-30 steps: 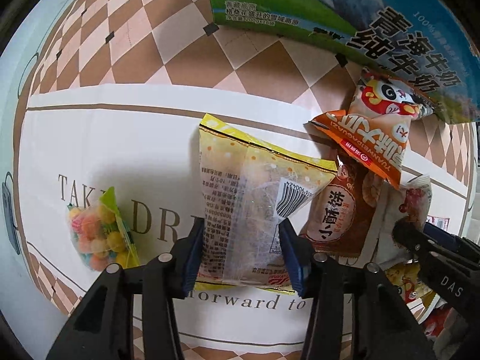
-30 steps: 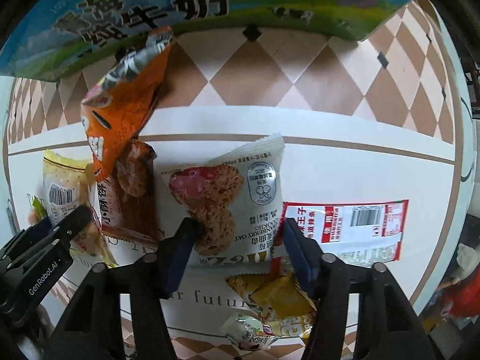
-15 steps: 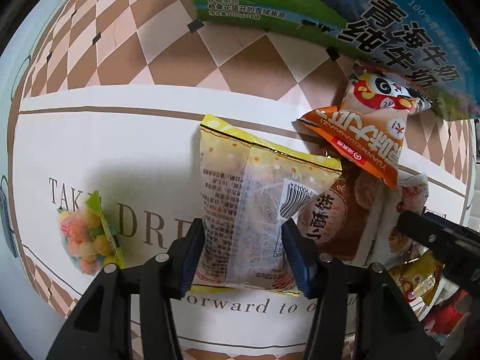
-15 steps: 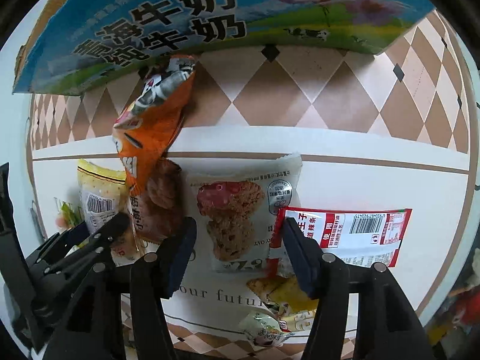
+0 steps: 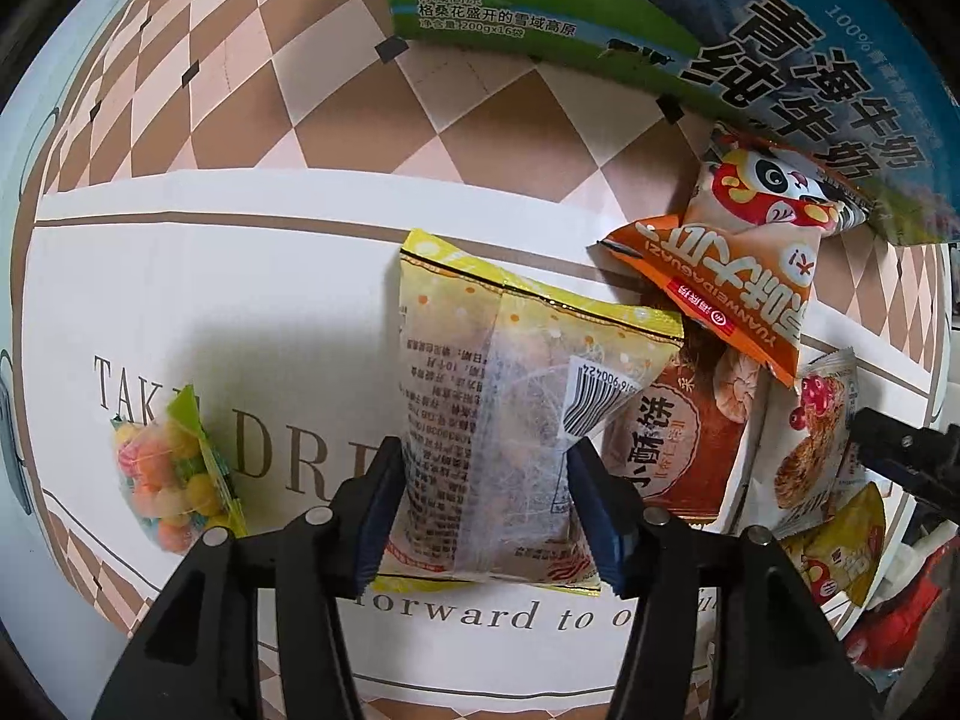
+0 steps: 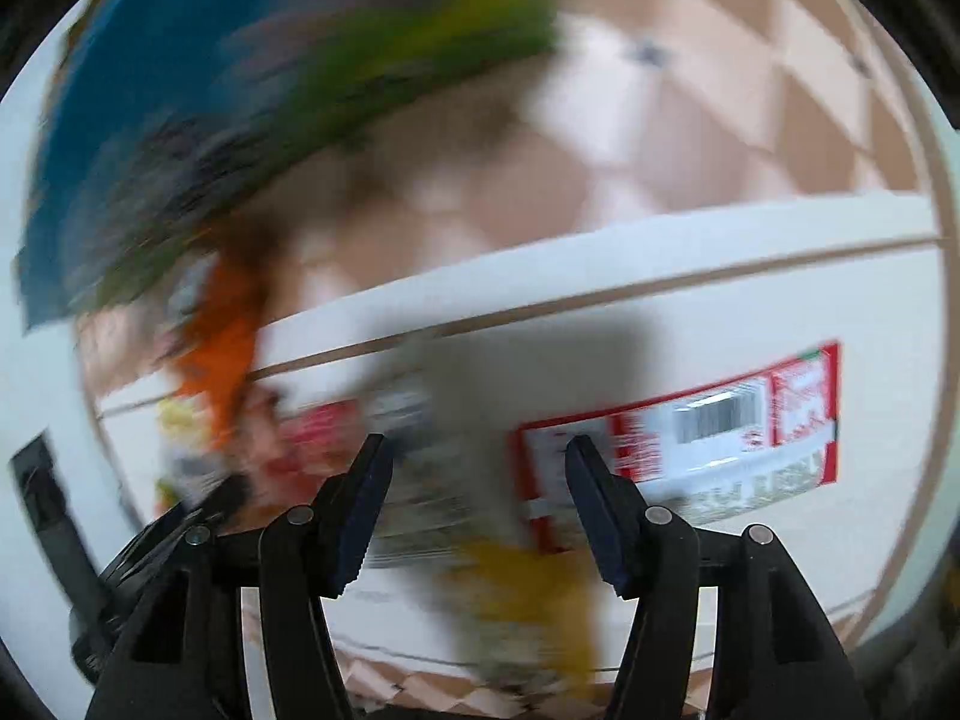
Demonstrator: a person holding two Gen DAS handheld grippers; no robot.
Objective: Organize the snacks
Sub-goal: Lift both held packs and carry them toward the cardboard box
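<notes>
At the bottom of the left wrist view, the left gripper (image 5: 483, 516) straddles a yellow-edged snack packet (image 5: 498, 420) lying barcode-up on the tablecloth (image 5: 240, 300), printed "forward to"; whether its pads press the wrapper I cannot tell. Lower left lies a bag of coloured candy balls (image 5: 171, 480). To the right: a brown "小酥饼" packet (image 5: 684, 438), then an orange "YUANWEIDAGUAZI" pouch (image 5: 738, 282). Farthest, top right, stands the milk carton box (image 5: 780, 30), "纯牛奶". In the blurred right wrist view, the right gripper (image 6: 477, 507) is released, with a red-and-white barcoded packet (image 6: 720, 426) at centre right.

Right wrist view smeared; snack packets (image 6: 456, 480) unreadable.
</notes>
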